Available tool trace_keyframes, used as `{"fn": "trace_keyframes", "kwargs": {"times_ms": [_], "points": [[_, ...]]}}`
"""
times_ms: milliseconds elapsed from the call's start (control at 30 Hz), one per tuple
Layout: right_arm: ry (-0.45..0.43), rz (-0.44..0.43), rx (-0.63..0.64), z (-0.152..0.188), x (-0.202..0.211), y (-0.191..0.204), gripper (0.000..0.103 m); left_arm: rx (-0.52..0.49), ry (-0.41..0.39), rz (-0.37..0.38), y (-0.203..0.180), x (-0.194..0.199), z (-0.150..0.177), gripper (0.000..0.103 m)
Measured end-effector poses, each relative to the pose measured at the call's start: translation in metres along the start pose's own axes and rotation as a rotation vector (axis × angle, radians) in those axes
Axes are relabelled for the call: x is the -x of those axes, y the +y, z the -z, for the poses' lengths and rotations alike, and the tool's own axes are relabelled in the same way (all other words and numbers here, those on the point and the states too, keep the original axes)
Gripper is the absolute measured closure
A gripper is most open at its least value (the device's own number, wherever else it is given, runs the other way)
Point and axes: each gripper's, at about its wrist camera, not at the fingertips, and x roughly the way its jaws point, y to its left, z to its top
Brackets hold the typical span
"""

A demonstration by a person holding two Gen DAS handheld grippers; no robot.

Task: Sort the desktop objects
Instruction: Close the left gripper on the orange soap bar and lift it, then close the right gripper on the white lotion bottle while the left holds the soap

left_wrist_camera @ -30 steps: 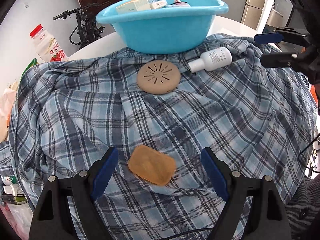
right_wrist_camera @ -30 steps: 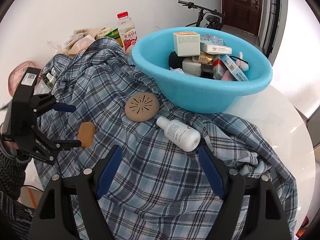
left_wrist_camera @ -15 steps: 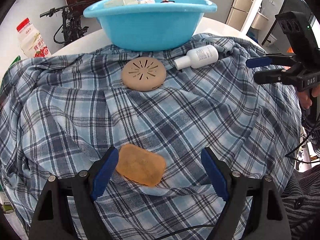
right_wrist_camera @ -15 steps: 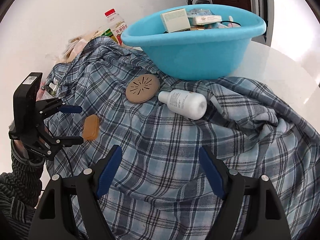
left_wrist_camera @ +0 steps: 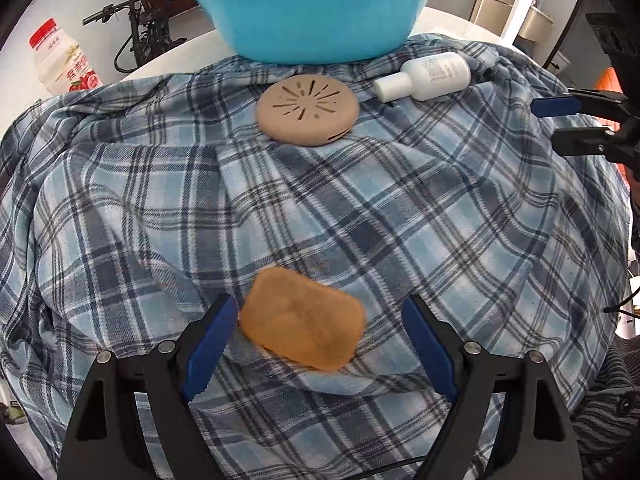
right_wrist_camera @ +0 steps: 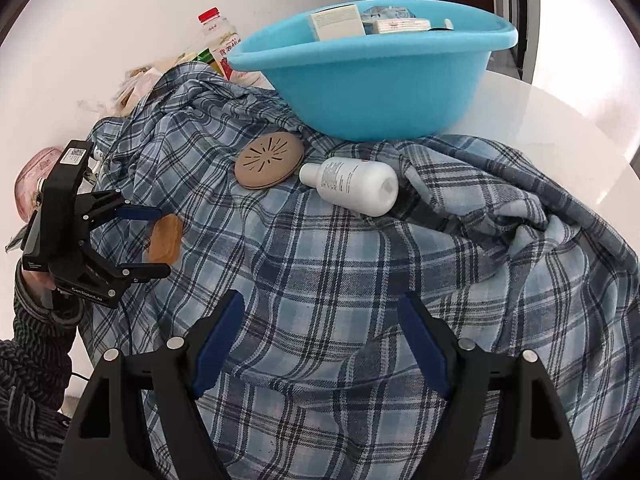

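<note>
An orange-brown soap bar [left_wrist_camera: 302, 324] lies flat on the plaid cloth [left_wrist_camera: 360, 208], between the fingers of my left gripper [left_wrist_camera: 320, 312], which is open around it; the pads do not press on it. From the right wrist view the same left gripper [right_wrist_camera: 160, 240] straddles the soap bar [right_wrist_camera: 166, 238]. My right gripper [right_wrist_camera: 320, 312] is open over bare cloth with nothing between its fingers. Farther off lie a white bottle [right_wrist_camera: 352, 186] on its side and a tan round slotted disc [right_wrist_camera: 269, 160]. Behind them stands a blue basin [right_wrist_camera: 372, 76] holding several boxes.
A red-capped drink bottle [left_wrist_camera: 60, 60] stands at the far left of the table. Snack bags [right_wrist_camera: 136, 80] pile beyond the cloth. The bare white tabletop [right_wrist_camera: 552, 128] shows to the right of the basin. A bicycle [left_wrist_camera: 140, 28] stands by the wall.
The left gripper has sunk toward the soap bar, which now lies between its fingers. The right gripper has come lower over the cloth and rolled. Both stay open.
</note>
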Motion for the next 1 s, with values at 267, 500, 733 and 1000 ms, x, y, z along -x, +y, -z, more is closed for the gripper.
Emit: {"fn": "trace_keyframes", "kwargs": {"times_ms": [267, 500, 733, 1000], "points": [[0.023, -0.019, -0.008, 0.004, -0.009, 0.000, 0.025, 0.014, 0.015, 0.001, 0.005, -0.008, 0.004, 0.017], [0.031, -0.016, -0.007, 0.006, -0.009, -0.001, 0.025, 0.043, 0.034, -0.008, 0.006, -0.018, 0.003, 0.017], [0.037, -0.015, -0.023, 0.008, -0.009, -0.007, 0.025, 0.146, -0.004, -0.041, 0.013, 0.002, 0.004, 0.036], [0.017, -0.011, -0.022, 0.009, -0.001, -0.011, 0.025, 0.059, -0.058, -0.009, -0.022, 0.025, -0.006, 0.036]]}}
